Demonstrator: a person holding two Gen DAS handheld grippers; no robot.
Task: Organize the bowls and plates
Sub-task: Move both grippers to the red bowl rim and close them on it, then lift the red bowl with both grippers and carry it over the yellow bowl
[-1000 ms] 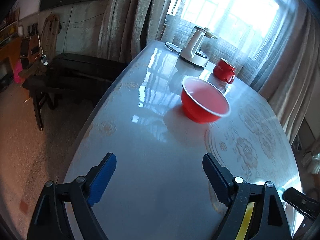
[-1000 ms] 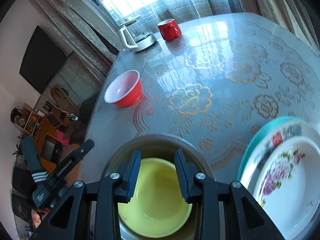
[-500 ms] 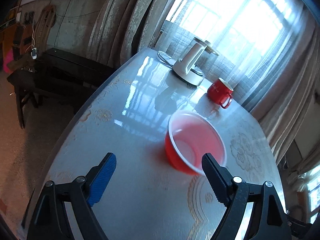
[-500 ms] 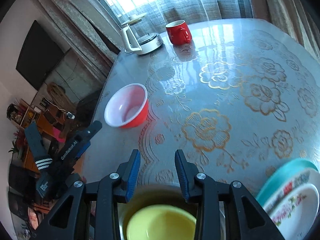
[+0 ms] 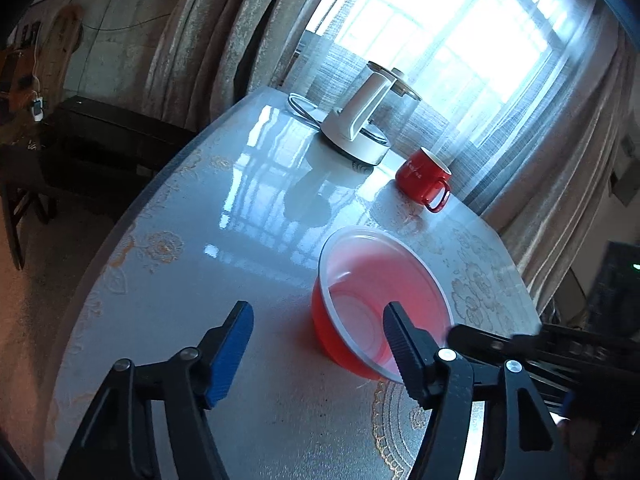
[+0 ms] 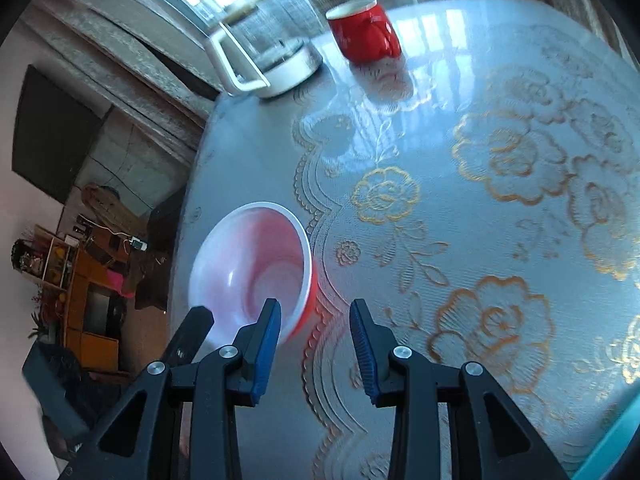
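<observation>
The red bowl [image 5: 380,300] sits low right in the left wrist view, its near wall between the closing left fingers [image 5: 400,332], not squeezed. In the right wrist view, the right fingers [image 6: 272,340] stand narrow and empty, straddling its rim.

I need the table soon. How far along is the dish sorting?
Done: nothing shows as sorted here; only a teal plate edge peeks in. In hand: the left gripper is closing around the red bowl's near rim, not yet gripping; the right gripper hangs empty beside it. Left: lifting and stacking that bowl.
</observation>
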